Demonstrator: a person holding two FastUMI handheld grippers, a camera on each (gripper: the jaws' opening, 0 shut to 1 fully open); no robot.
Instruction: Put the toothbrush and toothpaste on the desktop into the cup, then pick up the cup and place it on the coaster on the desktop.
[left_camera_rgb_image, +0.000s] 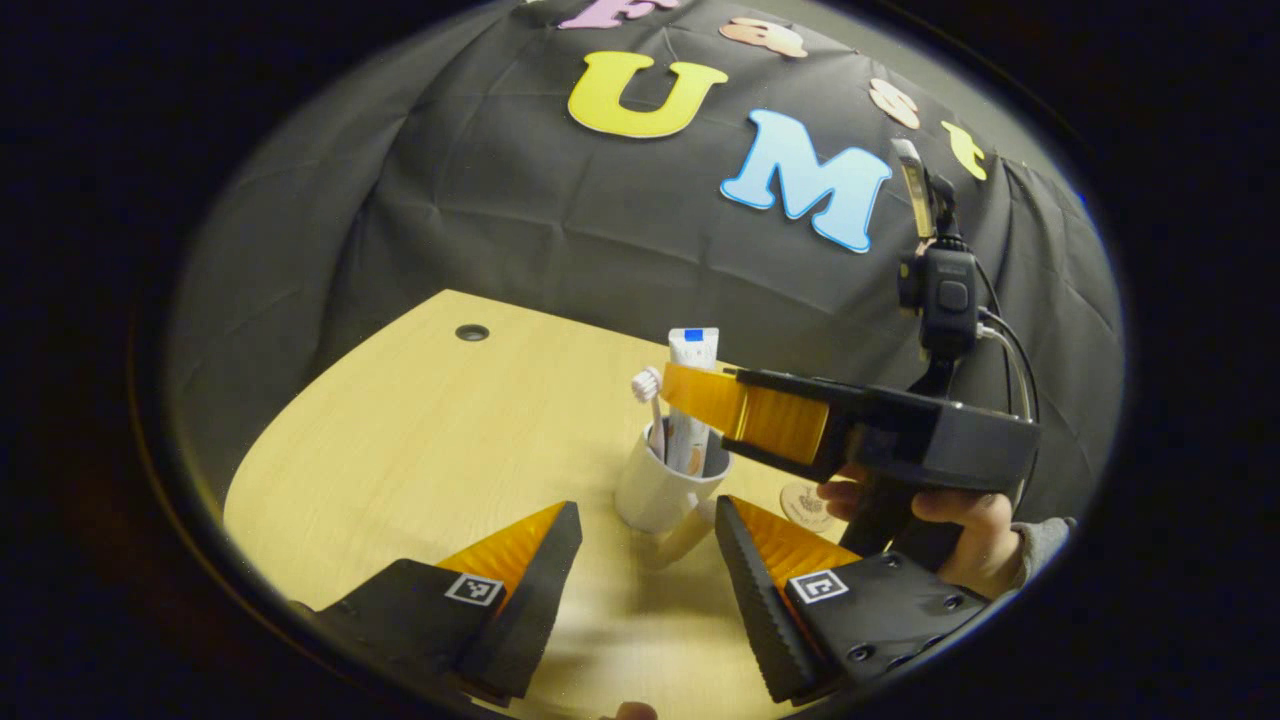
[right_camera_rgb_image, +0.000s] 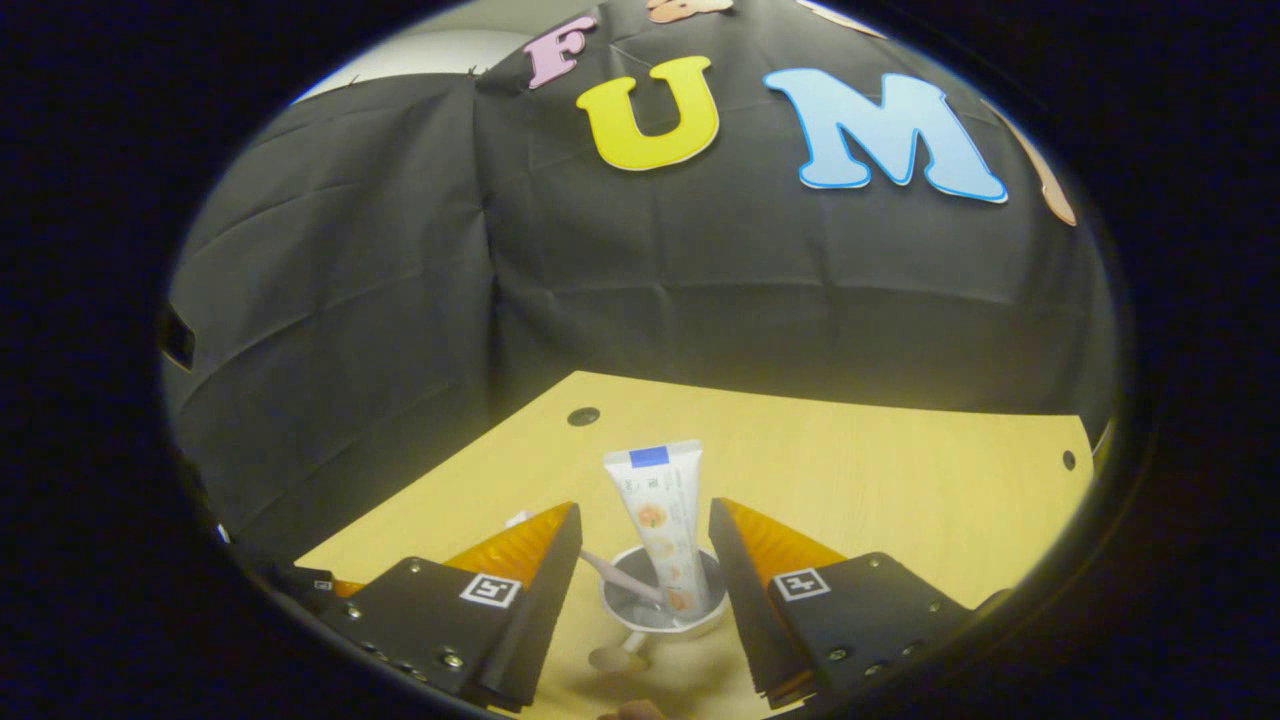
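Right gripper view: my right hand-held gripper (right_camera_rgb_image: 645, 590) hangs wide open above the cup (right_camera_rgb_image: 662, 603), which holds the toothpaste (right_camera_rgb_image: 660, 520) and toothbrush (right_camera_rgb_image: 622, 578). My left hand-held gripper (left_camera_rgb_image: 640, 560) waits open beside it. Closing carelessly, I judge, could knock the tall tube or tip the cup before it reaches the coaster (left_camera_rgb_image: 803, 505) near the surface's edge.

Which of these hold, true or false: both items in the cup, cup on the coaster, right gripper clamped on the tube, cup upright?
1. The toothbrush and toothpaste stand in the cup. True.
2. The cup sits on the coaster. False: it stands on the desktop, apart from the coaster.
3. The right gripper is clamped on the toothpaste. False: its fingers are apart, either side of the tube.
4. The cup is upright. True.
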